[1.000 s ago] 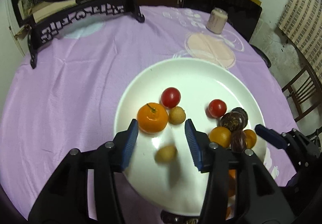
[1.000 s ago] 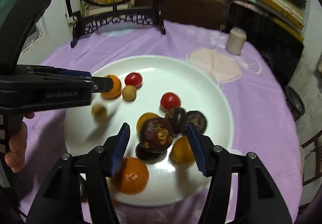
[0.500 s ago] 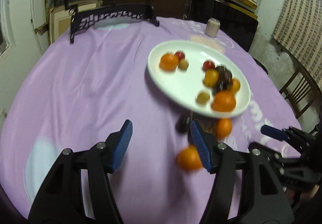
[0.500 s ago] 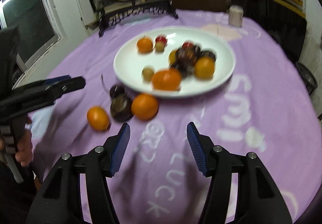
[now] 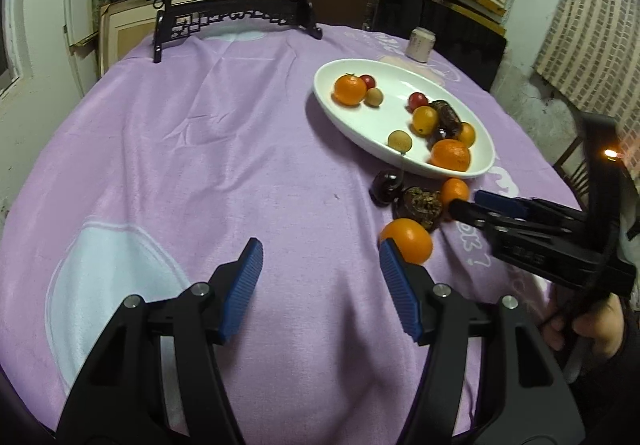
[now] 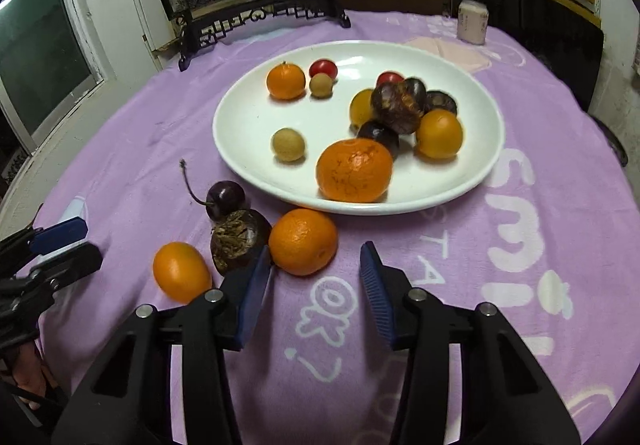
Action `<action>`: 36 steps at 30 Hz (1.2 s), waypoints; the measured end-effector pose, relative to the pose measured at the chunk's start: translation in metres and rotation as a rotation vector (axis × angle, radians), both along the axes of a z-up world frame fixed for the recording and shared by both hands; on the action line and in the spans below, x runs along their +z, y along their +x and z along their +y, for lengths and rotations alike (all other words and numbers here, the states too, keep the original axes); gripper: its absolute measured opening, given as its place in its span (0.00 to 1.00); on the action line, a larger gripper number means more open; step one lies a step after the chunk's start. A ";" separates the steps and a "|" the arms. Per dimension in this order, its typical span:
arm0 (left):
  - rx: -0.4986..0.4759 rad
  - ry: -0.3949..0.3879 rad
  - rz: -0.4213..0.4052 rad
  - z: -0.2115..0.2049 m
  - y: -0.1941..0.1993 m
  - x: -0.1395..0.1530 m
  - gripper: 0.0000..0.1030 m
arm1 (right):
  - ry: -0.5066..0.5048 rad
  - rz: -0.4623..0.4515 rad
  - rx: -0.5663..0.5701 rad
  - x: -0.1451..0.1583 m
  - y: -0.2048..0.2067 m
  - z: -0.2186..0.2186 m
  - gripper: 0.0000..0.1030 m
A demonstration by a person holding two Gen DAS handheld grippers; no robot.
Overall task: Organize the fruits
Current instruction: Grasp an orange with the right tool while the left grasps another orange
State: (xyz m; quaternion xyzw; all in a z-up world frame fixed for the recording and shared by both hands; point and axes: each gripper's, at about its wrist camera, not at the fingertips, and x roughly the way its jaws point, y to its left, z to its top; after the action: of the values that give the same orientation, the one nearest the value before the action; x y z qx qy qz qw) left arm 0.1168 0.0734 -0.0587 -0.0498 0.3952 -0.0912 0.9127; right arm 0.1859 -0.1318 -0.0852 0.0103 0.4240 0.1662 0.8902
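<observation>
A white plate (image 6: pixel 248 117) (image 5: pixel 352 129) on the purple cloth holds several fruits: tangerines, red cherry tomatoes, tan longans and dark passion fruits. In front of it on the cloth lie a dark cherry (image 6: pixel 225 197), a wrinkled passion fruit (image 6: pixel 239 239), a tangerine (image 6: pixel 303 241) and a small orange fruit (image 6: pixel 181 271) (image 5: pixel 407 239). My right gripper (image 6: pixel 314 285) is open and empty, just short of the loose tangerine. My left gripper (image 5: pixel 320 285) is open and empty over bare cloth, left of the loose fruits.
A black carved stand with a round painted panel (image 5: pixel 236 19) stands at the table's far edge. A small pale cup (image 6: pixel 473 22) sits at the far right. A chair (image 5: pixel 568 161) stands beyond the table's right edge.
Both grippers have pulled back from over the plate toward the near side of the table. A longan dropped by the left gripper has come to rest on the plate.
</observation>
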 end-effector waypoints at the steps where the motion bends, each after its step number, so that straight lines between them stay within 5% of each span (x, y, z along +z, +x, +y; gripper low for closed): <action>1: -0.010 -0.002 -0.004 0.000 -0.001 0.000 0.61 | 0.000 0.006 -0.001 -0.001 0.002 0.001 0.46; 13: -0.046 -0.007 0.022 -0.009 0.002 -0.003 0.61 | -0.011 0.016 0.007 0.003 -0.005 0.000 0.37; 23: -0.127 0.096 0.040 -0.070 0.017 -0.013 0.61 | 0.007 -0.011 -0.020 0.013 -0.052 -0.043 0.37; 25: -0.124 0.115 0.056 -0.078 0.024 -0.019 0.57 | 0.020 -0.013 -0.026 0.013 -0.055 -0.050 0.37; 27: -0.125 0.118 0.087 -0.081 0.030 -0.026 0.40 | 0.030 -0.008 -0.030 0.012 -0.054 -0.054 0.37; 36: -0.119 0.092 0.093 -0.081 0.030 -0.031 0.39 | 0.067 0.011 -0.023 0.008 -0.051 -0.057 0.37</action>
State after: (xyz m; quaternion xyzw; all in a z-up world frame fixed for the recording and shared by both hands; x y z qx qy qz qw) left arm 0.1468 -0.0072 -0.0897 0.0115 0.4431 -0.1247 0.8877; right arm 0.1353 -0.1884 -0.0774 0.0460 0.4230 0.1701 0.8888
